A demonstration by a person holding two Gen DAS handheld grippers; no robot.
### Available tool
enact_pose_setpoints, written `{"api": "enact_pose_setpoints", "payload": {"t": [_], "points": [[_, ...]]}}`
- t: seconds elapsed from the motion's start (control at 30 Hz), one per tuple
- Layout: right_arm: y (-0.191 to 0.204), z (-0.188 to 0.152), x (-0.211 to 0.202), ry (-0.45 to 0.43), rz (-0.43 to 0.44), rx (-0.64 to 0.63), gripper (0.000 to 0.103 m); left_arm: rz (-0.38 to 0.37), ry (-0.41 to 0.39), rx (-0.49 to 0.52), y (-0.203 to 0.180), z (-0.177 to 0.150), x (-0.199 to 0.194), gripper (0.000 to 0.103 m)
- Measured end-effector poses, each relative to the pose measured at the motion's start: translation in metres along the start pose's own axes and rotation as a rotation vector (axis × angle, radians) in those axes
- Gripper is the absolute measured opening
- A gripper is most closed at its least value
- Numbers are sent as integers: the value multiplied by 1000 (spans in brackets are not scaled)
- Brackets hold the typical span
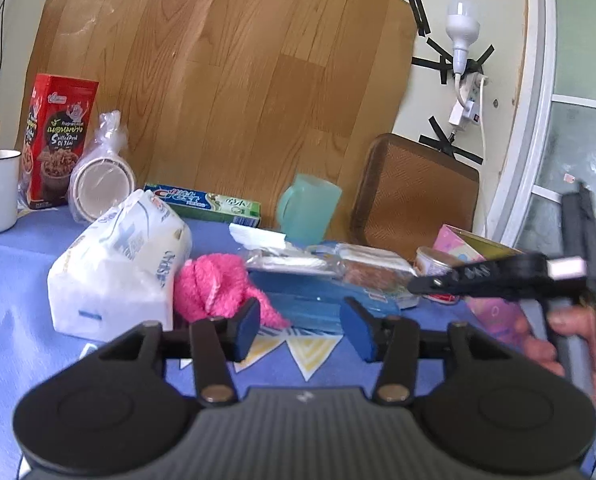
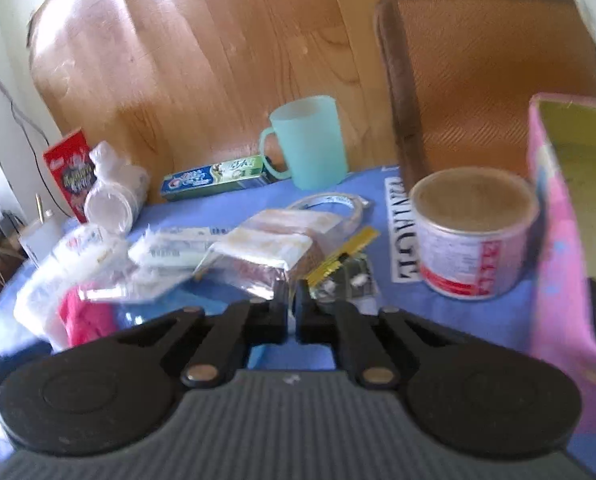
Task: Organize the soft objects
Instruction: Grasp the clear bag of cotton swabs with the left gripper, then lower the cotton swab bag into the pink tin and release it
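Left gripper (image 1: 300,330) is being held low at frame centre over the blue tablecloth (image 1: 14,280); jaws are standing partly apart, nothing between the blue pads (image 1: 247,323); pink fluffy cloth (image 1: 218,286) is lying just beyond the left pad, touching the tissue pack (image 1: 114,264) at its left side. Right gripper (image 2: 292,310) is being seen at lower centre of its own view, jaws drawn together; whether the foil-wrapped packet (image 2: 258,264) just ahead is being pinched cannot be told through blur. Pink cloth (image 2: 86,314) is showing at lower left there, partly under clear wrappers. A tin can (image 2: 472,232) is standing at right beside a pink box (image 2: 558,240); a green mug (image 2: 308,142) is standing at the back.
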State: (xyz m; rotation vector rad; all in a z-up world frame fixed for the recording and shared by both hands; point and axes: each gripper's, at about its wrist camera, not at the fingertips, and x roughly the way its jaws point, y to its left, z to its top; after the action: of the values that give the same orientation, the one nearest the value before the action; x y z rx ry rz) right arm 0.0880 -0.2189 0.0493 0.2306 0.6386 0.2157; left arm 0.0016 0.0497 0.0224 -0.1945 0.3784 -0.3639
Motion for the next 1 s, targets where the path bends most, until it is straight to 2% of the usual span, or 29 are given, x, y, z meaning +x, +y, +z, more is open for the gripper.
{"api": "enact_pose_setpoints", "payload": {"t": [0.23, 0.3, 0.37, 0.4, 0.43, 0.47, 0.5, 0.53, 0.6, 0.63, 0.67, 0.7, 0.73, 0.77, 0.8, 0.83, 0.9, 1.0], "points": [[1, -57, -89, -42, -53, -5, 5, -27, 6, -35, 9, -3, -3, 48], [3, -80, -113, -32, -89, -22, 5, -55, 29, -21, 7, 0, 0, 48], [13, -98, -126, -26, -119, -69, 11, -97, 59, 10, -5, 3, 3, 48], [16, -105, -133, -35, -141, -91, 11, -147, 79, 18, -15, 6, 6, 48], [20, -110, -138, -40, -159, -103, 26, -195, 100, 17, -25, 8, 10, 52], [20, -112, -140, -42, -160, -109, 49, -240, 129, 15, -37, 10, 15, 57], [19, -113, -141, -51, -151, -110, 56, -271, 162, 15, -48, 12, 22, 67], [18, -113, -139, -54, -146, -106, 60, -292, 193, 16, -58, 12, 29, 72], [17, -107, -129, -48, -134, -95, 61, -324, 252, 14, -74, 11, 43, 72], [15, -105, -125, -48, -118, -99, 66, -333, 289, 14, -81, 9, 52, 73], [12, -103, -120, -40, -101, -109, 75, -335, 325, 16, -88, 6, 60, 73], [11, -101, -110, -22, -98, -114, 78, -331, 368, 26, -94, 2, 71, 70], [9, -100, -103, -8, -91, -117, 76, -322, 412, 29, -98, -4, 81, 55], [8, -100, -97, -11, -84, -128, 66, -330, 457, 22, -101, -10, 87, 51], [8, -98, -97, -14, -63, -151, 53, -345, 457, -9, -101, -13, 89, 49], [13, -96, -98, -27, -62, -152, 49, -350, 444, -14, -104, -10, 86, 48], [16, -90, -107, -89, -82, -172, 49, -349, 397, 33, -119, 3, 79, 48], [11, -78, -125, -201, -140, -191, 49, -393, 322, 78, -145, 25, 78, 46]]}}
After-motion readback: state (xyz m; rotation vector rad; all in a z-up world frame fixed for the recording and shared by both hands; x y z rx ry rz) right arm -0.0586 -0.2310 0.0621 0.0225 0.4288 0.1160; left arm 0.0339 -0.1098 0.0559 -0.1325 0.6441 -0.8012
